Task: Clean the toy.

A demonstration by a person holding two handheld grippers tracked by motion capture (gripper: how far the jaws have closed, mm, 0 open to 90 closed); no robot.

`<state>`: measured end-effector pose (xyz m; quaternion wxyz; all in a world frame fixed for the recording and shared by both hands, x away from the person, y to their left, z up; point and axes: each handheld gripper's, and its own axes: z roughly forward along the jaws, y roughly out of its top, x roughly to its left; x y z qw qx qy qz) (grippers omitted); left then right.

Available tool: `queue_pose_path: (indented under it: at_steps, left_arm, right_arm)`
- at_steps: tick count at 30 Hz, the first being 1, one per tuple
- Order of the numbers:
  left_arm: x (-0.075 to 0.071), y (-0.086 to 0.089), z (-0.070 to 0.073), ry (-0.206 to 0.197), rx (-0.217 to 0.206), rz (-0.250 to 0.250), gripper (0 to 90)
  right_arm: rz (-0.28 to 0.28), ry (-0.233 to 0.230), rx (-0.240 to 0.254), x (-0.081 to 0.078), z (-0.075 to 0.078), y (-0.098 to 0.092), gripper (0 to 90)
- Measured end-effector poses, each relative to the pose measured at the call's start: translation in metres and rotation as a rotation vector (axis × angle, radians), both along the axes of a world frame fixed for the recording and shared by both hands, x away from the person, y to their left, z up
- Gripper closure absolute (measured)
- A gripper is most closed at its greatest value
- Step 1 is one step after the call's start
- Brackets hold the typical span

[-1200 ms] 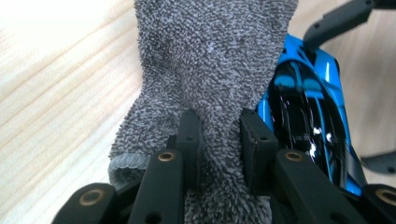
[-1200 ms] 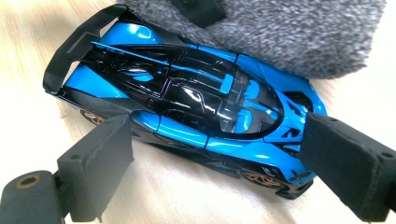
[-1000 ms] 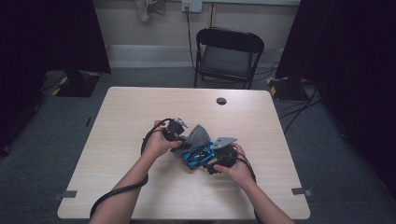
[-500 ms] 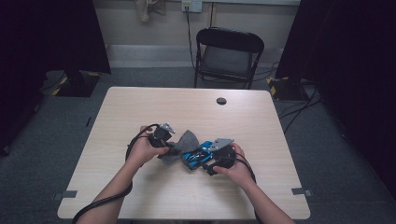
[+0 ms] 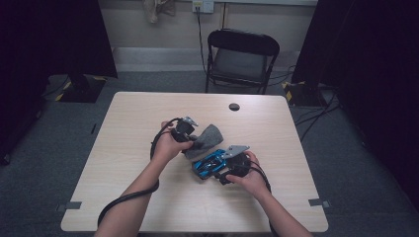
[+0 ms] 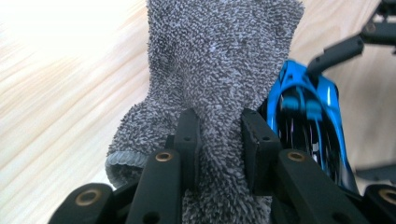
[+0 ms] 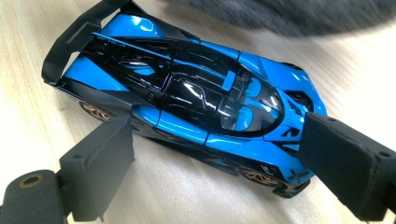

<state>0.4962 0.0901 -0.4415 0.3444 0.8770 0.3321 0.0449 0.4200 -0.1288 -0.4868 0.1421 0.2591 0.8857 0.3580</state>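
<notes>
A blue and black toy race car [image 5: 208,165] [image 7: 187,102] rests on the light wooden table [image 5: 123,163]. My right gripper [image 5: 221,170] [image 7: 217,137] is shut on it, one pad at its near side and the other at its nose. A grey terry sock [image 5: 208,137] [image 6: 219,56] is pinched in my left gripper [image 5: 193,140] [image 6: 219,135], just left of the car [image 6: 303,116]. The left jaws have just eased open a little, with the sock still squeezed between them. The sock's free end hangs over the table beside the car's tail.
A small dark round disc [image 5: 234,106] lies near the table's far edge. A black folding chair [image 5: 242,61] stands behind the table. A black cable [image 5: 126,200] trails off the near edge from the left gripper. Tape marks [image 5: 316,202] sit at the near corners.
My left hand swung out to the left with the sock, then came back right and slightly up beside the car. The right hand and the car kept still.
</notes>
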Motion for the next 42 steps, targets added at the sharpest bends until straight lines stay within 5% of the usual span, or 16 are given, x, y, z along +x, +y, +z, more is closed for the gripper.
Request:
queue_pose_path:
  at_steps: [6,10,28,42]
  left_arm:
    - [0.002,-0.02,-0.014,0.026,0.062,-0.029,70.6]
    - [0.001,-0.02,-0.017,0.042,0.065,-0.057,71.1]
    - [-0.019,0.017,-0.009,0.081,0.084,-0.1,71.9]
    - [-0.038,0.05,-0.004,0.092,0.068,-0.055,72.2]
  right_arm:
    - [-0.004,0.0,0.015,0.0,0.0,-0.001,10.5]
    - [-0.008,-0.007,0.033,-0.001,-0.002,-0.003,10.6]
    - [-0.008,-0.009,0.035,-0.001,-0.002,-0.002,11.0]
    - [-0.013,-0.01,0.036,-0.002,-0.002,-0.002,11.1]
